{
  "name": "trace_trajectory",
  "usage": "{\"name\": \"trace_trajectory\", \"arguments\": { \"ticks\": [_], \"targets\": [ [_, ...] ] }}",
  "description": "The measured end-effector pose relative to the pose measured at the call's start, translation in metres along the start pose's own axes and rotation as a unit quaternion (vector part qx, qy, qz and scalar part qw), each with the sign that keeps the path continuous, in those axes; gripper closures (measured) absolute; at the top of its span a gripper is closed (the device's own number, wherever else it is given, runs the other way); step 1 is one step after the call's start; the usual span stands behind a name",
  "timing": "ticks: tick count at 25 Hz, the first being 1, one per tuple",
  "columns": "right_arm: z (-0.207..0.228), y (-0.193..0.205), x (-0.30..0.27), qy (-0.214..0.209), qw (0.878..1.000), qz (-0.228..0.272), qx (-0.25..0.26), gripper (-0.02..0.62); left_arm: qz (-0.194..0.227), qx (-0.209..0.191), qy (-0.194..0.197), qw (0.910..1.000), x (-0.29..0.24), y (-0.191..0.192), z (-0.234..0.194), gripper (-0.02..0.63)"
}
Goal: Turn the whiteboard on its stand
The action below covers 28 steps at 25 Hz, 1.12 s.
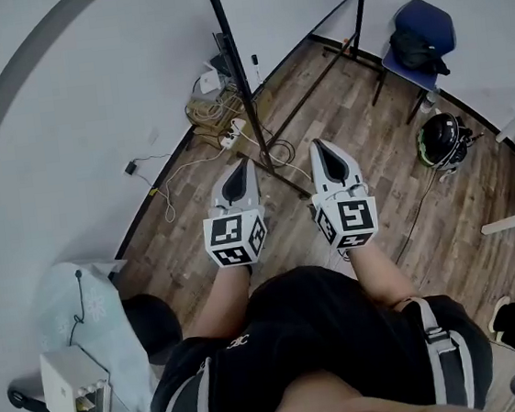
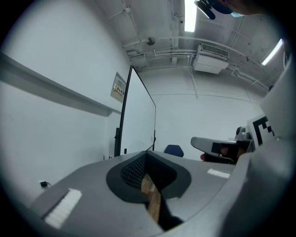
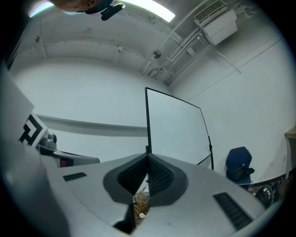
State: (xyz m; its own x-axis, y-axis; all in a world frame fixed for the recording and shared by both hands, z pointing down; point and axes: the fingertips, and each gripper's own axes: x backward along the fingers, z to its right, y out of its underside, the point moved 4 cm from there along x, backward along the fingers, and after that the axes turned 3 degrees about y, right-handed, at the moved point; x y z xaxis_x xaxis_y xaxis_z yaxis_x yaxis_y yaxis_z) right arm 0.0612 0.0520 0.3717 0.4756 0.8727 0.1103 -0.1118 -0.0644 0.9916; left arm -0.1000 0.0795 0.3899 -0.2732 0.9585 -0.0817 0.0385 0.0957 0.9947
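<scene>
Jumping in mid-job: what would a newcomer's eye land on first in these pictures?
The left gripper and right gripper, both shut and empty, sit side by side at the head view's centre, above the wooden floor. Just ahead stands the big whiteboard. A blue chair and a helmet are off to the right.

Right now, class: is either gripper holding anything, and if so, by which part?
Nothing is held. The left gripper and the right gripper are both shut with nothing between their fingers; the whiteboard stands ahead, ungripped.
</scene>
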Motion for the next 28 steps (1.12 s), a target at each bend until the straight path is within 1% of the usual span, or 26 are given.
{"name": "trace_trajectory", "arguments": {
  "ticks": [6,10,12,14,16,18,22,28],
  "targets": [
    [0.03,0.004,-0.007,-0.015,1.0,-0.004,-0.01,0.589,-0.003,-0.009,-0.019,0.9998,-0.02,0.0,0.018,0.597],
    [0.037,0.014,-0.016,-0.021,0.999,-0.013,-0.021,0.59,-0.018,-0.001,-0.023,0.9996,-0.03,0.009,0.017,0.597],
    [0.036,0.019,-0.022,-0.023,0.999,-0.019,-0.02,0.59,-0.022,0.001,-0.032,0.9992,-0.034,0.012,0.008,0.597],
    [0.034,0.025,-0.032,-0.026,0.999,-0.027,-0.019,0.589,-0.022,0.012,-0.038,0.999,-0.04,0.014,-0.002,0.597],
    [0.033,0.028,-0.043,-0.029,0.999,-0.034,-0.017,0.589,-0.02,0.02,-0.037,0.9989,-0.05,0.016,-0.013,0.597],
    [0.035,0.029,-0.058,-0.028,0.999,-0.038,-0.016,0.589,-0.021,0.02,-0.035,0.999,-0.065,0.015,-0.026,0.597],
    [0.043,0.021,-0.088,-0.011,0.999,-0.034,-0.007,0.59,-0.014,0.02,-0.022,0.9995,-0.097,0.002,-0.048,0.597],
    [0.049,0.018,-0.13,0.022,0.999,-0.032,0.007,0.589,-0.011,0.006,0.002,0.9999,-0.141,-0.011,-0.083,0.597]
  ]
}}
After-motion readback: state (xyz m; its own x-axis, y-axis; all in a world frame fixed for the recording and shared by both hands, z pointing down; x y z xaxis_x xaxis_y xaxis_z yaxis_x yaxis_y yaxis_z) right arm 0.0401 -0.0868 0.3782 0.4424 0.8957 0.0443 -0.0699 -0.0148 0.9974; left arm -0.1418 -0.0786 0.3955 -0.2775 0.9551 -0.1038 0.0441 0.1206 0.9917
